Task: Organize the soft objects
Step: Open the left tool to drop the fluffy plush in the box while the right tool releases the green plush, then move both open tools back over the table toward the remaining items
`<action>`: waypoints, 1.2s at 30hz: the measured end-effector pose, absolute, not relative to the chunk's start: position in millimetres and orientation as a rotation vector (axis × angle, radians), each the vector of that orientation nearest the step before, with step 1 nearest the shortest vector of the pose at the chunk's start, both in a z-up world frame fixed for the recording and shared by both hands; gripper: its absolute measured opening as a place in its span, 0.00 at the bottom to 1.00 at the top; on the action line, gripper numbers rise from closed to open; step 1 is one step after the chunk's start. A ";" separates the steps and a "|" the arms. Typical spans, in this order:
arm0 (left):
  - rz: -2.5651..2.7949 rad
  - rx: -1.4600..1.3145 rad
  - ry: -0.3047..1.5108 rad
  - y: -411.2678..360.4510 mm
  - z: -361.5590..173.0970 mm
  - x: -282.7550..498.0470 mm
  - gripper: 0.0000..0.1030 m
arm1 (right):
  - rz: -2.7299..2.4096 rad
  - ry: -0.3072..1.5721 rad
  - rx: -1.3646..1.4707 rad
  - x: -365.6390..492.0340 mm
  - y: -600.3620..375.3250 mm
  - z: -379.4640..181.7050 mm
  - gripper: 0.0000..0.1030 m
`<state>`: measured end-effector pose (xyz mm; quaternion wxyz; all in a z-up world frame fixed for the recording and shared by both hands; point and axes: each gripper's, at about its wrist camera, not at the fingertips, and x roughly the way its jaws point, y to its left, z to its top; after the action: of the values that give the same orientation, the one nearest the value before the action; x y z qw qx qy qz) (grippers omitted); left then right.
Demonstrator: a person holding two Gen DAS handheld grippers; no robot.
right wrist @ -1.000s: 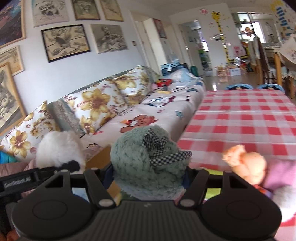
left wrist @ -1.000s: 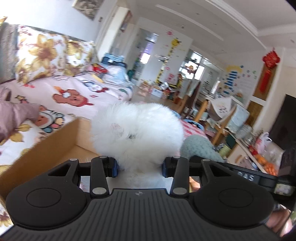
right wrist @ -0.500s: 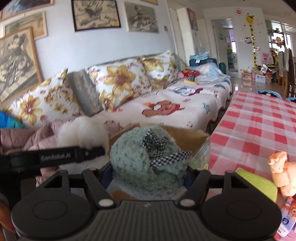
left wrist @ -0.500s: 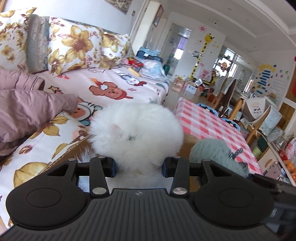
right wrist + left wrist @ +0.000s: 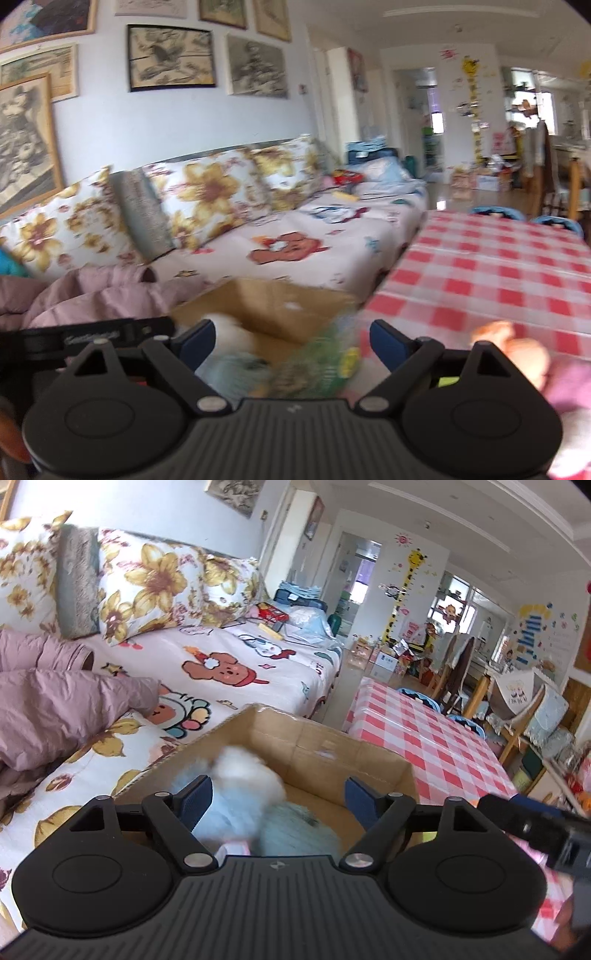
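Dropping both soft things at once, I have the left gripper and the right gripper poised over the cardboard box, which sits between the sofa and the checked desk. Both sets of fingers are opening wide, with nothing pressed between them. The white fluffy toy and the green knitted hat lie blurred inside the box, so these two look sorted. A second ago each was clamped: the white toy in my left fingers, the hat in my right, above the box. Left to do, I judge: the orange and purple plush toy on the desk by my right gripper, and whatever else lies beyond view.
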<state>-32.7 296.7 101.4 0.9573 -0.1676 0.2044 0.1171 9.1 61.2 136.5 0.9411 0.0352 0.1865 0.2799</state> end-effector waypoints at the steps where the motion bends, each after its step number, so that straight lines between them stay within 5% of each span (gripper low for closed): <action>1: 0.238 -0.323 0.412 292.8 102.5 -33.8 0.96 | 0.546 0.381 0.074 9.4 55.2 136.4 0.88; 7: 0.207 -0.280 0.399 275.1 105.0 -39.7 1.00 | 0.443 0.363 0.113 7.2 21.1 136.3 0.95; 36: 0.019 -0.122 0.421 223.4 91.0 -38.3 1.00 | 0.266 0.334 0.207 -5.6 -81.5 130.1 0.99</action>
<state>-38.3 223.4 91.0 0.9760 -0.0605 0.2088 0.0095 -5.6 -81.5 130.1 0.9720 0.1025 0.1653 0.1319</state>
